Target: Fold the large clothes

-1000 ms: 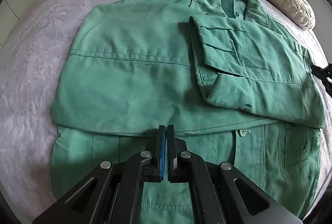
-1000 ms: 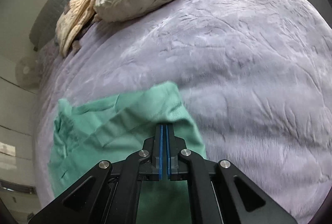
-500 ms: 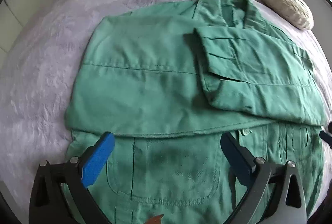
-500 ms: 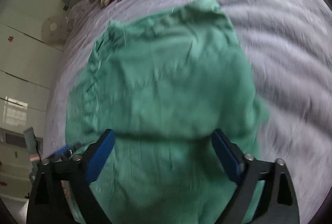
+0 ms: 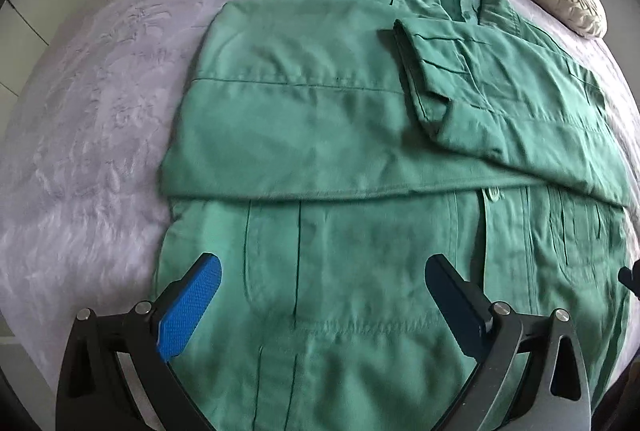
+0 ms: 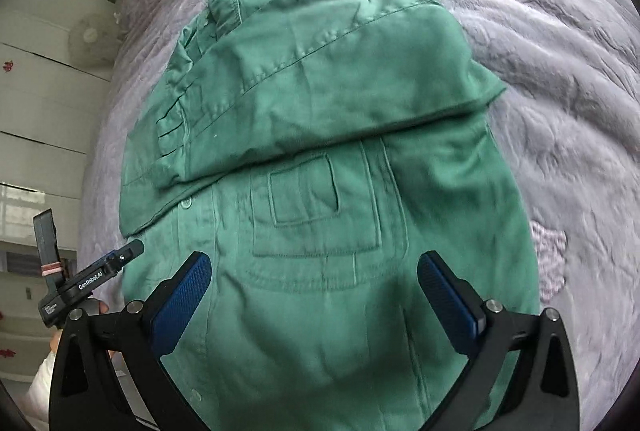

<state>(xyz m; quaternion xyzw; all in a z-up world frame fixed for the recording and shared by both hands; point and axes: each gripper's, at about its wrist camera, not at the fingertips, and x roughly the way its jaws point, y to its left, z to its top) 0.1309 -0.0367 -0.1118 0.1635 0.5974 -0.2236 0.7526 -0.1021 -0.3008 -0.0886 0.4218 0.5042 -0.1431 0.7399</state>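
The jacket (image 5: 320, 135) is laid flat on the bed (image 5: 100, 91), sleeves folded across, its long axis running straight away from both claws – collar far, hem nearest. The left claw (image 5: 320, 295) and right claw (image 6: 316, 295) have just been opened and are spread wide above the hem, nothing pinched – neither markedly nearer.

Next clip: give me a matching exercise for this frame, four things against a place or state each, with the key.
Things:
1. green work jacket
2. cream quilted pillow
3. left gripper
4. lilac plush bedspread

Places or states:
A. jaws wide apart, nothing between the pads
B. lies under everything else
C. at the far edge of the bed, beyond the collar
D. sleeves folded across the chest, lower half flat

Pairs: 1-D, 2-C, 3-A, 4-B
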